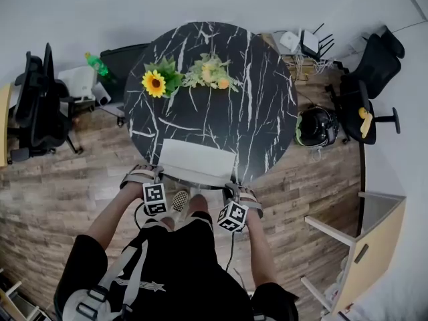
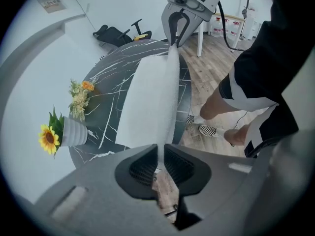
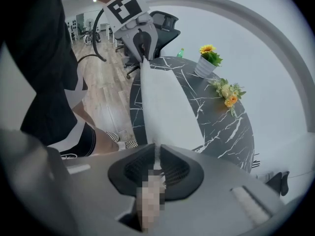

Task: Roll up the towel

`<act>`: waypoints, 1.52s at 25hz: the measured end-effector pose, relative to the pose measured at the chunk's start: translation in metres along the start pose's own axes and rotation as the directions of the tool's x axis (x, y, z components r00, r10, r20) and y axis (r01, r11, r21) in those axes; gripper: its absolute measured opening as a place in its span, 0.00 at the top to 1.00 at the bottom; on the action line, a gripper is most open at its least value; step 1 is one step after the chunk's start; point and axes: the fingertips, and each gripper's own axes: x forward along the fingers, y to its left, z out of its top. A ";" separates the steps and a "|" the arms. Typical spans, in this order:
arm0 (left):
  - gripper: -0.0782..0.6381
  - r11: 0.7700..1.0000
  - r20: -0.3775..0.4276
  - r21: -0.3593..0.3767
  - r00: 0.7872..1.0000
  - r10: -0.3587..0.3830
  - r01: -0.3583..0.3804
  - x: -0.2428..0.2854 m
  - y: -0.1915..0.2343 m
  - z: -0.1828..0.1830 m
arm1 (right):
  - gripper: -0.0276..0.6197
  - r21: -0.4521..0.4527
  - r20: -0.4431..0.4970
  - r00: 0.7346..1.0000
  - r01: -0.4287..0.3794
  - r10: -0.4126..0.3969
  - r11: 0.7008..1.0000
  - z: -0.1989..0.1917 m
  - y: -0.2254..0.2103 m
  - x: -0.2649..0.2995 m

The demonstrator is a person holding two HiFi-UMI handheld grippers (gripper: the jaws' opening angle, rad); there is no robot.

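The left tongs and right tongs each pinch a near corner of the white towel, jaws narrow on the cloth. Its near edge is raised at the rim of the round marble bench, and the rest lies flat beyond. This looks like the start of the roll. The next move calls for turning that edge over and forward, both corners level, well short of the sunflower pot.

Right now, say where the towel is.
Head view: the towel lies at the near edge of the table, corners pinched by the left gripper and right gripper.
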 end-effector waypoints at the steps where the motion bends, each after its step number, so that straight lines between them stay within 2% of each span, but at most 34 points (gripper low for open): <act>1: 0.82 1.000 0.000 0.000 1.000 0.003 -0.003 0.000 0.002 0.000 | 0.89 0.000 0.002 1.000 0.001 -0.001 1.000 0.000 -0.002 0.001; 6: 0.82 1.000 -0.007 -0.003 1.000 0.013 -0.013 0.005 0.014 0.002 | 0.89 0.000 0.011 1.000 0.010 -0.010 1.000 0.001 -0.014 0.005; 24: 0.82 0.999 -0.045 -0.030 0.999 -0.026 0.025 0.036 0.031 0.004 | 0.89 -0.012 0.022 0.999 -0.028 0.028 1.000 -0.003 -0.040 0.035; 31: 0.81 0.998 -0.032 -0.052 0.999 -0.023 0.021 0.038 0.033 0.004 | 0.89 -0.013 0.027 1.000 -0.006 0.006 1.000 -0.003 -0.041 0.037; 34: 0.78 0.996 -0.026 -0.089 1.000 0.002 -0.004 0.036 0.036 0.003 | 0.83 -0.004 0.030 0.999 0.046 -0.046 0.999 -0.003 -0.047 0.035; 38: 0.64 0.990 -0.008 -0.133 0.999 0.050 -0.051 0.026 0.048 0.000 | 0.71 0.031 0.039 0.994 0.101 -0.102 0.994 -0.002 -0.058 0.025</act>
